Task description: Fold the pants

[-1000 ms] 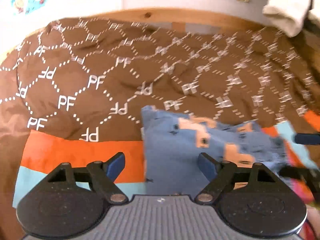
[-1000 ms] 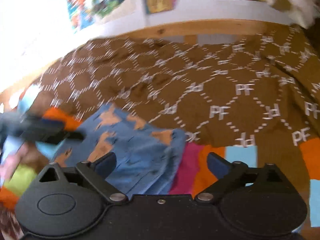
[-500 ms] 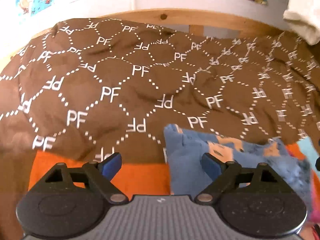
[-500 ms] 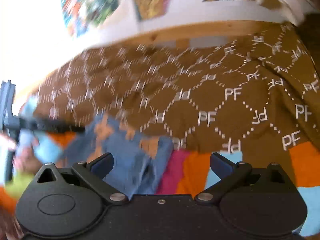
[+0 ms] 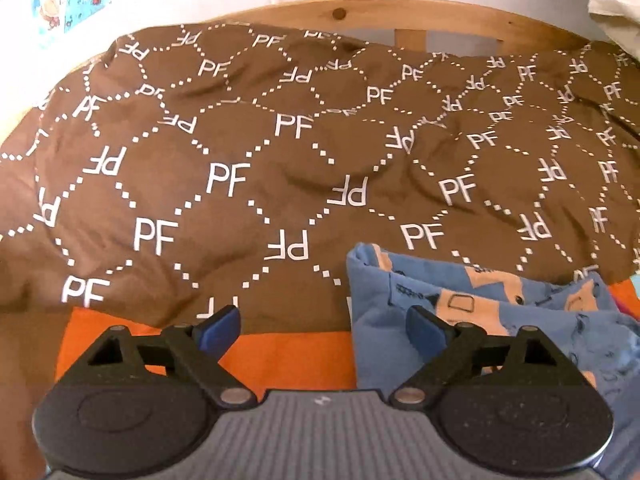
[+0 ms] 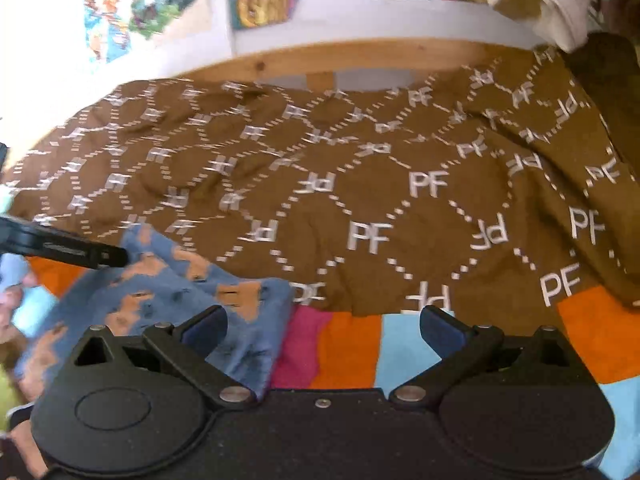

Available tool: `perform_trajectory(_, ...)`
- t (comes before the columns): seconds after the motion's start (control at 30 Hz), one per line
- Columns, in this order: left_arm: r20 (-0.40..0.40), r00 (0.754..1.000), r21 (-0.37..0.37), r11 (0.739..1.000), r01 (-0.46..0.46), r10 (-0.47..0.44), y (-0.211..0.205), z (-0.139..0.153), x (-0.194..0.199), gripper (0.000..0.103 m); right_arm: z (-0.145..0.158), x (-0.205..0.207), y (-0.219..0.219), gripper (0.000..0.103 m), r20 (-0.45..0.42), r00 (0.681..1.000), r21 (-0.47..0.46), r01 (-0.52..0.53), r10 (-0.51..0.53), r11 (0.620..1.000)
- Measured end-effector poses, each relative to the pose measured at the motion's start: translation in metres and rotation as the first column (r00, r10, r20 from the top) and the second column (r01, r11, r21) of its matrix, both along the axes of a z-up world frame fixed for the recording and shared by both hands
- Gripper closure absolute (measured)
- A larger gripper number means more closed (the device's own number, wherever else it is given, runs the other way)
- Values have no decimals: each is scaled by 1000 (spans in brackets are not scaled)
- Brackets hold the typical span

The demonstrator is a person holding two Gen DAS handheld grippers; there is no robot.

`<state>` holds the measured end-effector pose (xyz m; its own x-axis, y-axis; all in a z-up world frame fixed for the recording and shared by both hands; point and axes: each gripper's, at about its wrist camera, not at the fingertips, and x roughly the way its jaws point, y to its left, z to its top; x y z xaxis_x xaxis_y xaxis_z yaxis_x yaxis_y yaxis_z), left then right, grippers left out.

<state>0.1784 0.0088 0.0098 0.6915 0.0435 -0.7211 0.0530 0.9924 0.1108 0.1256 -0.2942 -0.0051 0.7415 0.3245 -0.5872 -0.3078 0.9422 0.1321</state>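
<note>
The blue pants with orange patches (image 5: 500, 320) lie folded in a small stack on the bed's colourful patchwork cover (image 5: 288, 356). In the left wrist view they are at lower right, under the right finger. My left gripper (image 5: 322, 326) is open and empty, just left of the stack. In the right wrist view the pants (image 6: 192, 292) are at lower left. My right gripper (image 6: 324, 330) is open and empty, to the right of the stack. The other gripper's black finger (image 6: 64, 246) shows at the far left edge.
A brown duvet with white PF lettering (image 5: 280, 152) covers the far half of the bed. A wooden bed frame (image 5: 360, 12) and a wall with posters lie behind it. A white cloth (image 6: 536, 4) hangs at upper right.
Both grippers have drawn back from the pants, the left one shifting left and the right one shifting right, so the stack sits nearer each view's edge. Both stayed open.
</note>
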Motion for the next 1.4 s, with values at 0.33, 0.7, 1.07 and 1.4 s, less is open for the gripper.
perform_trajectory(0.33,-18,999,-7,999,43,-44,1,12,-47,2,9,-17,8,1,-112,970,58,-211,216,976)
perform_trajectory(0.7,-136,977,-100,983,153,-165,14,-21,-91,0,-13,-17,21,1,-259,917,-75,-331,302,941)
perform_trajectory(1.07,-80,967,-245,945,215,-241,26,-3,-84,0,2,3,-18,1,-195,943,217,-227,270,950)
perform_trajectory(1.4,-87,957,-455,865,210,-278,35,-31,-59,0,-32,70,-11,1,-245,911,441,-201,333,875)
